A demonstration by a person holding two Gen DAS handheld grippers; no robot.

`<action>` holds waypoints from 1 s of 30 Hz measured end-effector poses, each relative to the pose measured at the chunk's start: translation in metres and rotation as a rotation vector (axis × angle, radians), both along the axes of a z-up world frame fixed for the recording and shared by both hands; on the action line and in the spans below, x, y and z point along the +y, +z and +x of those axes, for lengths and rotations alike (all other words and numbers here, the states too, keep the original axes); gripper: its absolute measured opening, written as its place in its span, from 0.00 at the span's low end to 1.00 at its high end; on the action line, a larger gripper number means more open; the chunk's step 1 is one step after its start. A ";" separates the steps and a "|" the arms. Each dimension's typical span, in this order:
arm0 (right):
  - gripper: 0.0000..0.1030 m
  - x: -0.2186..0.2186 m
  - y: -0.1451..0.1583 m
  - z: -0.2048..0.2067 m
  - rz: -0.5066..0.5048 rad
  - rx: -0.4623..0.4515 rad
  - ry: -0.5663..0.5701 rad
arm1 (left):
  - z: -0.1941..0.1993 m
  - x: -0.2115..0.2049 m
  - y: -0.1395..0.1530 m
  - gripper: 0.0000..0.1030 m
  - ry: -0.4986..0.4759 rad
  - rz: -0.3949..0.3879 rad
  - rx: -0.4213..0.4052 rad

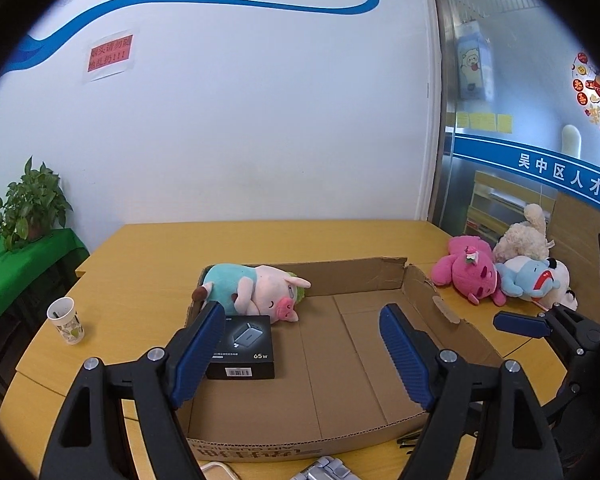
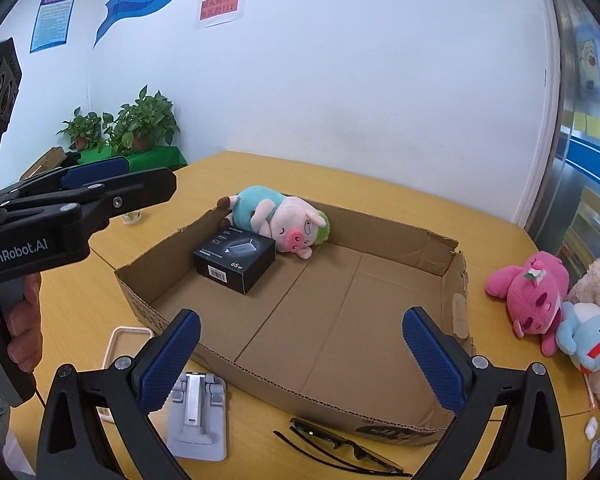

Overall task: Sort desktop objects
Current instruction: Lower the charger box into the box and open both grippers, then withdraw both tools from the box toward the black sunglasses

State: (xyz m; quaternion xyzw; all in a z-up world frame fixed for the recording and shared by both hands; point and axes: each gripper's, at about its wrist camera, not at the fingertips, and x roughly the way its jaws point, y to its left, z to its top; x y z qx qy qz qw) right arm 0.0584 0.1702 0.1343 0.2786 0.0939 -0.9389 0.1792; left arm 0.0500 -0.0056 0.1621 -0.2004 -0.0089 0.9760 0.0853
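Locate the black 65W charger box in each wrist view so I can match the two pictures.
Left wrist: the black charger box lies in the cardboard tray, left of centre, partly behind the left gripper's left finger.
Right wrist: the box sits in the tray's far-left part, above and between the right gripper's fingers.
Shared landmark: the pig plush, lying just behind the box.
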 end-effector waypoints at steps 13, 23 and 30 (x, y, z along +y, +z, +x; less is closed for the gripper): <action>1.00 0.075 -0.073 0.026 -0.073 -0.179 0.024 | 0.010 0.029 -0.054 0.74 -0.062 0.037 -0.192; 1.00 0.128 -0.125 0.005 -0.083 -0.316 0.019 | 0.007 0.048 -0.110 0.74 -0.134 0.094 -0.397; 1.00 0.105 -0.142 -0.010 -0.124 -0.391 0.192 | 0.006 0.041 -0.121 0.74 -0.125 0.115 -0.434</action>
